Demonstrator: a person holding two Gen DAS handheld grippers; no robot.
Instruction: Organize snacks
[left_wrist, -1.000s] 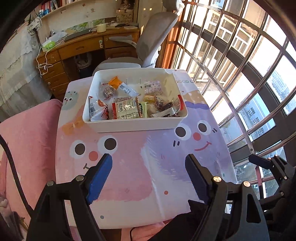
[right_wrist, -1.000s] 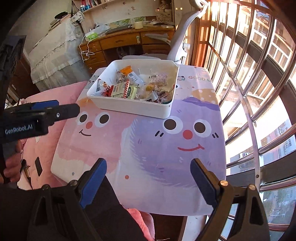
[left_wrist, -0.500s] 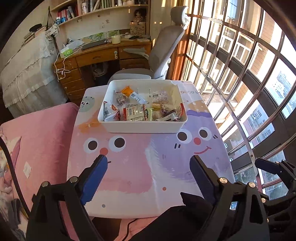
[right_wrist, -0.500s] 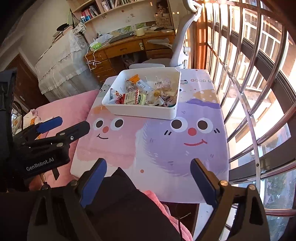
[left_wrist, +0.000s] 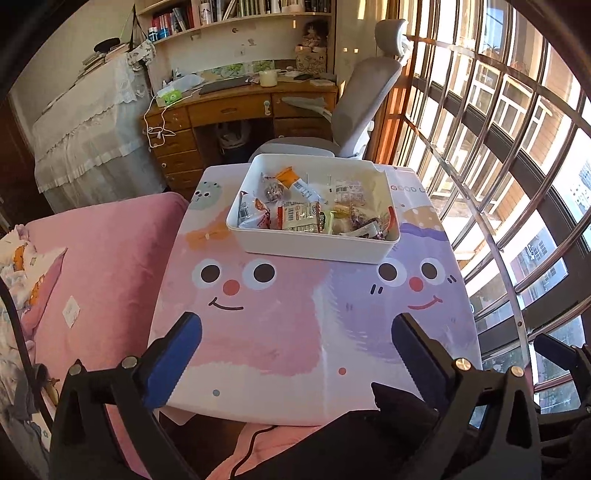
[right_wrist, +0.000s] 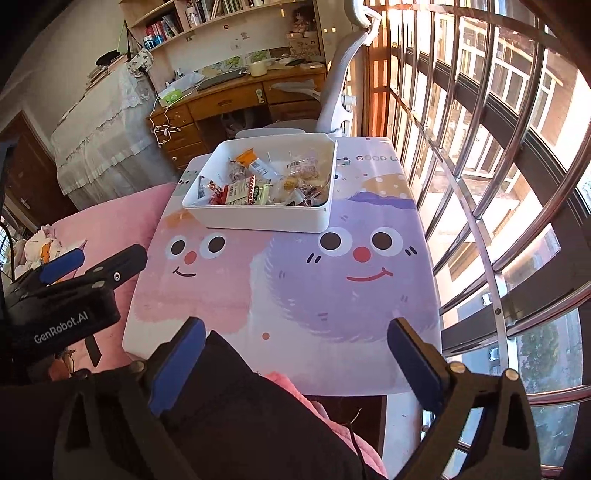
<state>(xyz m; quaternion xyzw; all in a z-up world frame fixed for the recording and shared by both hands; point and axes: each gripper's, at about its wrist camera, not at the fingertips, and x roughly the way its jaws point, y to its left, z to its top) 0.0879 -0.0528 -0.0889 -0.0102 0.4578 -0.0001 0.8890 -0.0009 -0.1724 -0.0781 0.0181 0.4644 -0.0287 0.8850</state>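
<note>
We hold the left tool (left_wrist: 295, 354) and right tool (right_wrist: 295, 356) wide open and empty, well short of the white bin (left_wrist: 314, 245). All snacks (left_wrist: 299, 218) lie inside it on the desk (left_wrist: 280, 332). We judge collection finished; we verify nothing remains outside.
</note>
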